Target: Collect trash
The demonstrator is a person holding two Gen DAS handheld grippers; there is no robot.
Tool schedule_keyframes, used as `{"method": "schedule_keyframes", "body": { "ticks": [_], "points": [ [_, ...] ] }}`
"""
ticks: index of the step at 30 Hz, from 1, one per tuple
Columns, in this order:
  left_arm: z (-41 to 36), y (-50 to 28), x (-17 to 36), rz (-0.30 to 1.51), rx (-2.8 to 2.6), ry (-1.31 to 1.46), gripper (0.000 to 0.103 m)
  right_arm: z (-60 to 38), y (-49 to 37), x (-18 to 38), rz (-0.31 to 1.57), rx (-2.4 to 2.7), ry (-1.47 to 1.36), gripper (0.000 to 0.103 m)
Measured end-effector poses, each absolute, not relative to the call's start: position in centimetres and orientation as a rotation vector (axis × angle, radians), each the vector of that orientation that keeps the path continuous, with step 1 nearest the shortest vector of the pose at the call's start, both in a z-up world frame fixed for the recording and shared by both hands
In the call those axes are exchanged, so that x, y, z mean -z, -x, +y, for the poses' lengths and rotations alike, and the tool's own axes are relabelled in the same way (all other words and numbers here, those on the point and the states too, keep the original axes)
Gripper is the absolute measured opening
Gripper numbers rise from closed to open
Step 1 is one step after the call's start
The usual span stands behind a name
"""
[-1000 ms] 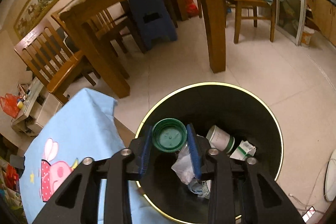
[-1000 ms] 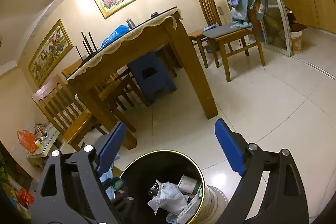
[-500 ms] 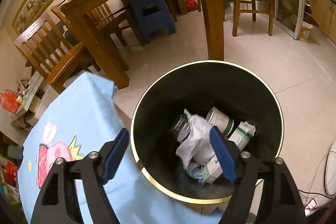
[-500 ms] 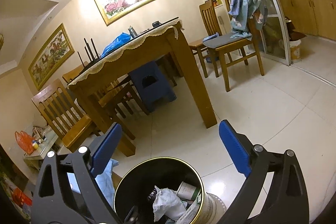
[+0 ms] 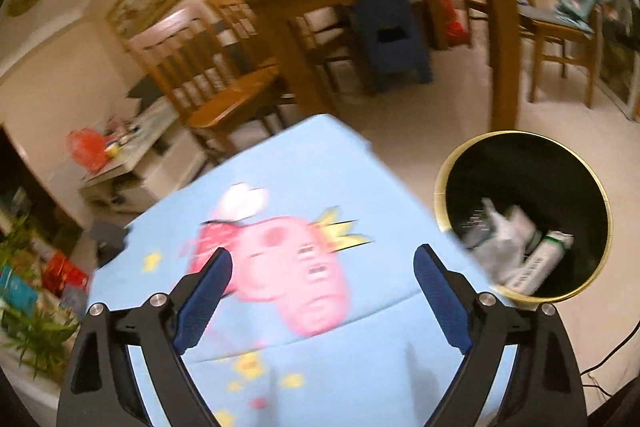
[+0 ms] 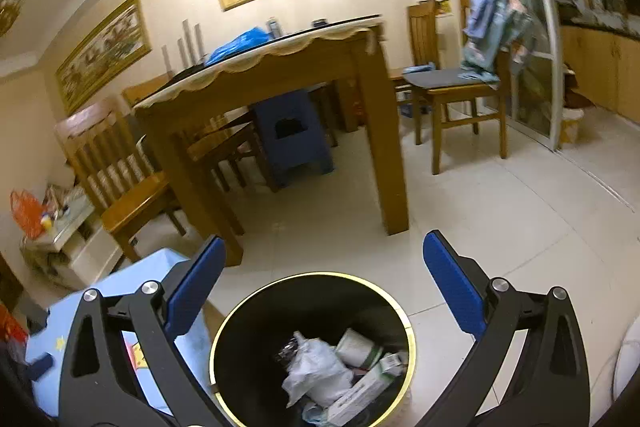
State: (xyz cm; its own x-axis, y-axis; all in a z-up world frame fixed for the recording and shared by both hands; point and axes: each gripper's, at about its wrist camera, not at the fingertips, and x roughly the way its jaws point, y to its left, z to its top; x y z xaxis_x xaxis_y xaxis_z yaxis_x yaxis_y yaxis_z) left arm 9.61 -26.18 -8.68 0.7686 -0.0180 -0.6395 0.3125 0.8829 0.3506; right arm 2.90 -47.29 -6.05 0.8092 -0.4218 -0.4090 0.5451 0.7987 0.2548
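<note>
Both the left gripper (image 5: 320, 291) and right gripper (image 6: 324, 287) are empty, jaws opening; below the right fingers, the bin's (image 6: 228, 331) crumpled plastic bag (image 6: 312, 371) looks light, soft, pinchable anywhere.

My left view tilts down over the blue cloth (image 5: 304, 195). My right looks into the bin (image 6: 248, 311). Both share that bin (image 5: 448, 171).

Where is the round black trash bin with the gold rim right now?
The round black trash bin stands on the pale tiled floor, low in the right wrist view, beside the light blue cartoon cloth.
</note>
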Motion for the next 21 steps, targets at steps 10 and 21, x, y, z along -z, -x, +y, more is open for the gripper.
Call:
{"method": "schedule_keyframes", "body": {
  "ticks": [10, 21],
  "points": [
    [-12.4, -8.1, 5.2, 0.645, -0.011, -0.301, 0.089, -34.3, -6.1, 6.2, 0.414, 0.144, -0.2, 0.097],
    [-2.8, -2.7, 2.0, 0.558, -0.104, -0.158, 0.093, -18.3, -3.0, 3.2, 0.451, -0.011, 0.046, 0.097]
  ]
}}
